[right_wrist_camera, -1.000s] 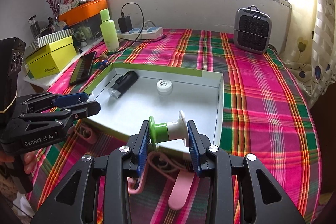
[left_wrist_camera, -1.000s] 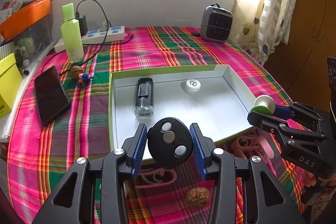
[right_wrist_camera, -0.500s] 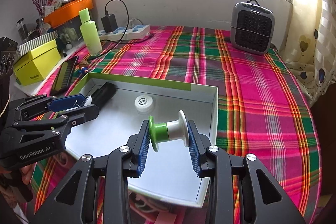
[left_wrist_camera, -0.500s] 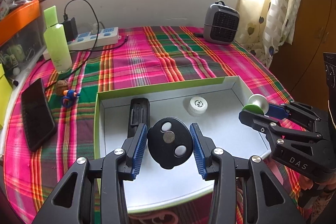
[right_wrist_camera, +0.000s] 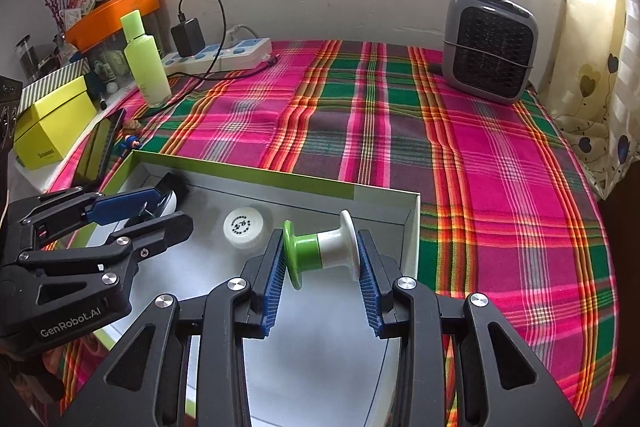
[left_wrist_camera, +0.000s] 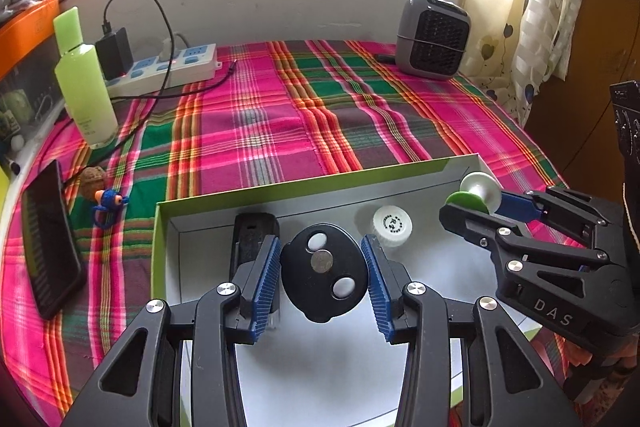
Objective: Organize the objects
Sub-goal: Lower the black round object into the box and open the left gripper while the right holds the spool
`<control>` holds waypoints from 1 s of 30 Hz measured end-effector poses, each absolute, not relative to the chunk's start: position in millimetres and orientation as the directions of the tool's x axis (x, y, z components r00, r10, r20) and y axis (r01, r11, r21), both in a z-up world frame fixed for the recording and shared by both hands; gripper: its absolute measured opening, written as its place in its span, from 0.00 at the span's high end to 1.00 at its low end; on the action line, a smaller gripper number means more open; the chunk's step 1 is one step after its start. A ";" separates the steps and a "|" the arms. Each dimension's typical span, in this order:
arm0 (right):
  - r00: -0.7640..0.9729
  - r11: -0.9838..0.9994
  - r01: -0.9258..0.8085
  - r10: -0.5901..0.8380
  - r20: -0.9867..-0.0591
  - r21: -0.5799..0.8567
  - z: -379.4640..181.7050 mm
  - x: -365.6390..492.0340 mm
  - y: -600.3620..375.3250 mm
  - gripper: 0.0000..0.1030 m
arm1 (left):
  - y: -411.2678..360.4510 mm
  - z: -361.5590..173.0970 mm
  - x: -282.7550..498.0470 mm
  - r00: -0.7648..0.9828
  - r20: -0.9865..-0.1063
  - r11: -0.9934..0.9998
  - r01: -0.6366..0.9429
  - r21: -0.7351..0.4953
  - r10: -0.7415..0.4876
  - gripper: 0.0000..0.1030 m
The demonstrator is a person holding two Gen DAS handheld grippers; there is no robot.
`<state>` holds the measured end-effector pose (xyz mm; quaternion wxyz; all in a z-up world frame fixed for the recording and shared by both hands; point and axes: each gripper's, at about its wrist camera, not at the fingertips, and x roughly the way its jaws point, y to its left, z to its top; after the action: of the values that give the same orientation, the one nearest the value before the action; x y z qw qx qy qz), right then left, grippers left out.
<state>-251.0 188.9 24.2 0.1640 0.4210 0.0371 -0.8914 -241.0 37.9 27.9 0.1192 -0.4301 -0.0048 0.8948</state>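
My left gripper (left_wrist_camera: 323, 273) is shut on a black oval remote (left_wrist_camera: 323, 271) with round buttons, held over the white box (left_wrist_camera: 304, 187) with the green rim. My right gripper (right_wrist_camera: 321, 255) is shut on a green and white spool (right_wrist_camera: 320, 251), held over the same box (right_wrist_camera: 256, 173) near its right wall. The right gripper (left_wrist_camera: 486, 201) with the spool (left_wrist_camera: 474, 191) shows at the right of the left wrist view. Inside the box lie a black device (left_wrist_camera: 254, 233) and a white round cap (left_wrist_camera: 392, 225), which also shows in the right wrist view (right_wrist_camera: 243, 228).
On the plaid cloth: a green bottle (left_wrist_camera: 84, 83), a power strip (left_wrist_camera: 168, 69) with a charger, a small grey heater (left_wrist_camera: 434, 35), a black phone (left_wrist_camera: 50, 247), a walnut (left_wrist_camera: 93, 179) and a small blue toy (left_wrist_camera: 108, 203). A yellow box (right_wrist_camera: 52, 127) stands left.
Both grippers have moved forward over the box with their objects still held. The box now fills the lower part of both views.
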 end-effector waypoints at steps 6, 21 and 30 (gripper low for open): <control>-0.584 -0.940 0.334 -0.260 -0.769 0.064 20.3 -257.6 184.2 0.65 | 43.2 23.5 -248.3 -0.595 -0.775 -0.971 -0.220 -0.098 0.213 0.61; -0.565 -0.940 0.338 -0.247 -0.787 0.052 13.4 -265.1 179.9 0.65 | 49.9 17.7 -256.7 -0.577 -0.793 -0.971 -0.229 -0.075 0.197 0.61; -0.560 -0.940 0.341 -0.228 -0.796 0.029 12.3 -266.4 176.6 0.65 | 51.2 16.6 -257.2 -0.569 -0.798 -0.970 -0.233 -0.074 0.197 0.61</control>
<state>-266.4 176.6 12.3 0.1614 0.4402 0.0642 -0.8810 -257.2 51.1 16.6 0.1213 -0.4479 0.0198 0.8856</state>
